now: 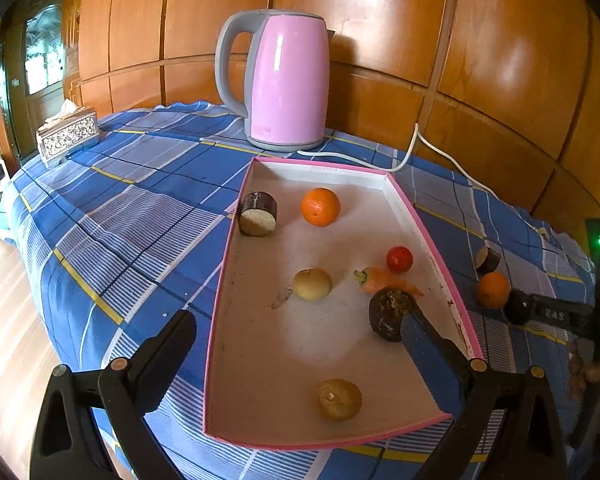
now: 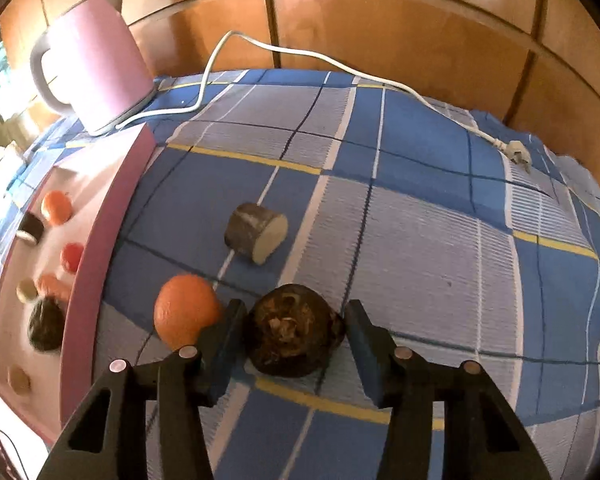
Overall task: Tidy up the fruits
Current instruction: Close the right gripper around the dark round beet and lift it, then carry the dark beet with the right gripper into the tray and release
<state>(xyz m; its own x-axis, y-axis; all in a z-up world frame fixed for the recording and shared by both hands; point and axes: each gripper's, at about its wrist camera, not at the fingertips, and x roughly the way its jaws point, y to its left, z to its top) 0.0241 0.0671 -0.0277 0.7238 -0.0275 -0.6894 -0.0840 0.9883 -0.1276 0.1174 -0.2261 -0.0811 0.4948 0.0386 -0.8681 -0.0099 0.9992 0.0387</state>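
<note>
A pink-rimmed tray (image 1: 416, 212) lies on the blue plaid cloth. It holds an orange (image 1: 320, 207), a tomato (image 1: 399, 259), a carrot (image 1: 384, 280), a pale round fruit (image 1: 312, 284), a dark cut piece (image 1: 258, 214), a dark round fruit (image 1: 390, 312) and a yellowish fruit (image 1: 339, 399). My left gripper (image 1: 296, 332) is open above the tray, its right finger beside the dark round fruit. My right gripper (image 2: 294, 340) is open around a dark brown fruit (image 2: 294, 336) on the cloth, jaws not clearly touching it. An orange (image 2: 186, 310) and a cut dark piece (image 2: 256, 236) lie beside it.
A pink kettle (image 1: 286, 80) stands behind the tray, its white cord (image 2: 340, 68) trailing across the cloth to a loose plug (image 2: 516, 150). A tissue box (image 1: 68, 134) sits at the far left. Wood panelling backs the table.
</note>
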